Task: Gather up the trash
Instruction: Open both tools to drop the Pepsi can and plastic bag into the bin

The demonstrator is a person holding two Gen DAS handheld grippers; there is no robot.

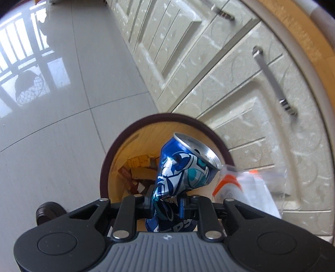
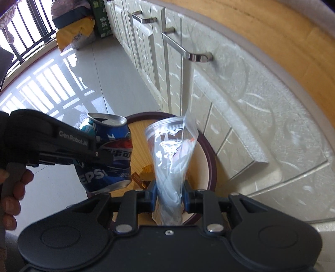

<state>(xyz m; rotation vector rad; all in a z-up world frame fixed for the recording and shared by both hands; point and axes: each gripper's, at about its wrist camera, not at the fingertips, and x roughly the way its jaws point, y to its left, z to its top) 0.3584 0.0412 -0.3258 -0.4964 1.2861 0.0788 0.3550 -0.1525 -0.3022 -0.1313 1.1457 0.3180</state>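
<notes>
My left gripper (image 1: 166, 206) is shut on a crushed blue Pepsi can (image 1: 182, 167), pinched at its dented waist, open top pointing away. The can hangs over the mouth of a round trash bin (image 1: 117, 150) with a dark maroon rim and tan inside, with paper scraps at the bottom. In the right wrist view my right gripper (image 2: 170, 200) is shut on a clear plastic bag (image 2: 171, 152), held upright over the same bin (image 2: 210, 159). The left gripper (image 2: 100, 154) and its can (image 2: 111, 154) show at the left of that view, with a hand (image 2: 12, 188) on the grip.
White embossed cabinet doors (image 1: 240, 104) with metal bar handles (image 1: 272, 81) stand right behind the bin, under a wooden counter edge (image 2: 282, 41). Glossy grey floor tiles (image 1: 62, 125) spread to the left. A yellow bag and a green box (image 2: 100, 18) sit far back by a railing.
</notes>
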